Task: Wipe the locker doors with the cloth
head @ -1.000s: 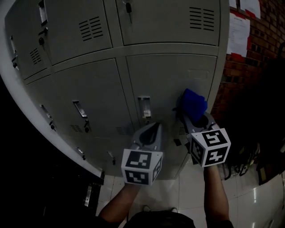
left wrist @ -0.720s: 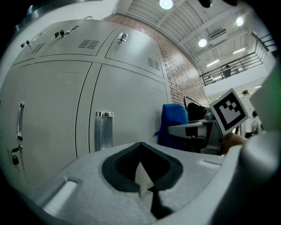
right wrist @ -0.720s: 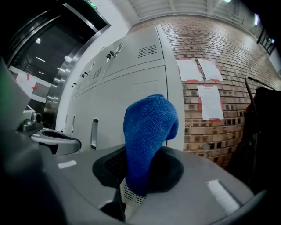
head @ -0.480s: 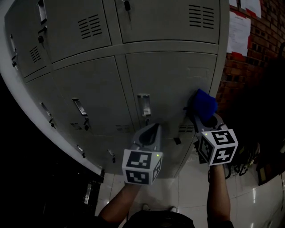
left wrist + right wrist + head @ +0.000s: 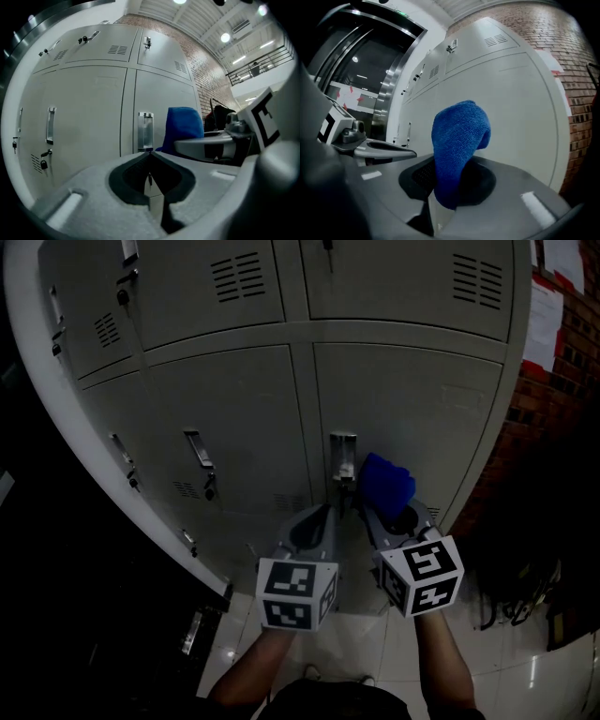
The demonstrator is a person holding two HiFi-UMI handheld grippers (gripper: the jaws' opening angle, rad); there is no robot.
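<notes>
Closest to me in the head view, the two grippers sat side by side just in front of the lockers. My left claw point(image 5: 149, 154) had its jaws pinched together with nothing between them, and the tip pointed at the metal handle point(image 5: 342, 457) on the lower right door point(image 5: 422, 409).

My right claw point(image 5: 380, 517) was clamped on the blue cloth point(image 5: 457, 140). The cloth stuck up out of the jaws in a floppy lump, bent over at the top. It sat just right of that handle, up against the lower right door or very nearly; I honestly couldn't tell if it was actually touching the metal.

Further out was the lower left door point(image 5: 234, 418) with its own handle. Above those were the upper doors point(image 5: 394, 277) with their vent slots. Off to the right a brick wall point(image 5: 553, 399) ran beside the lockers, down to shiny floor tiles point(image 5: 394, 643).
</notes>
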